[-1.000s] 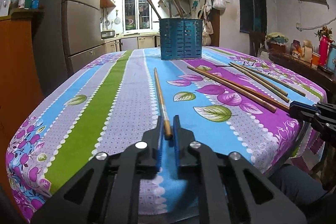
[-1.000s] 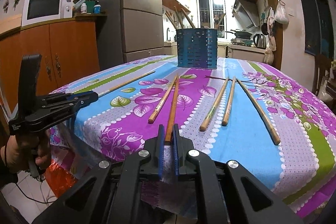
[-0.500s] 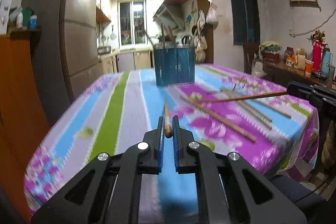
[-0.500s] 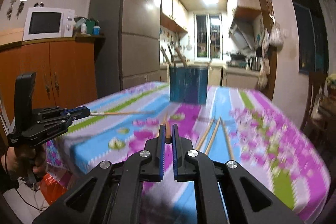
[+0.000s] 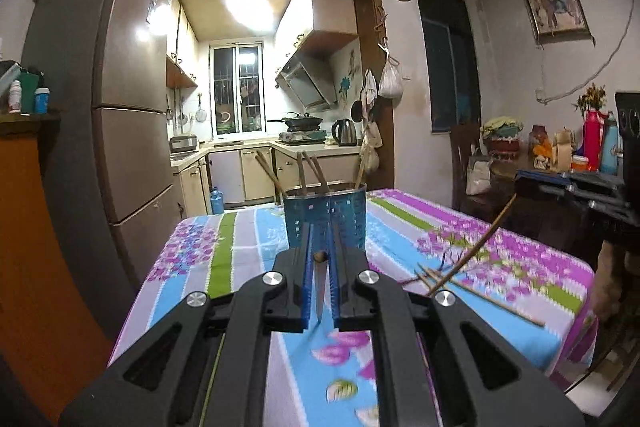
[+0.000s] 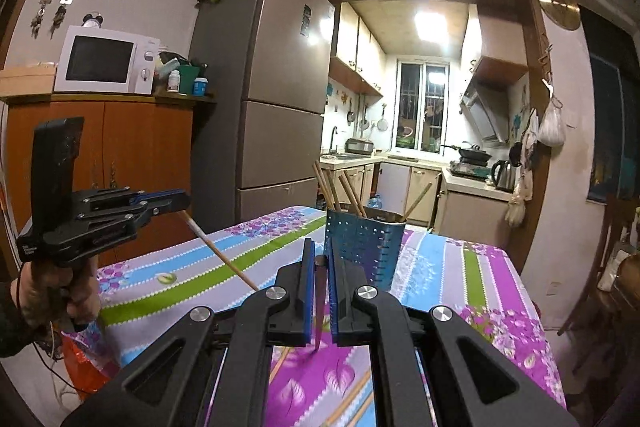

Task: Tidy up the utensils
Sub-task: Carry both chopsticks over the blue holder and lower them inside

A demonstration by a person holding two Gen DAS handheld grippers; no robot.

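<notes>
above the table (image 5: pixel 240 247), both grippers grip chopsticks

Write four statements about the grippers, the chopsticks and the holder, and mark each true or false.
1. The left gripper is shut on a chopstick. True.
2. The right gripper is open and holds nothing. False: it grips a chopstick.
3. The blue holder already has chopsticks in it. True.
4. The holder lies tipped over on the tablecloth. False: it stands upright.
</notes>
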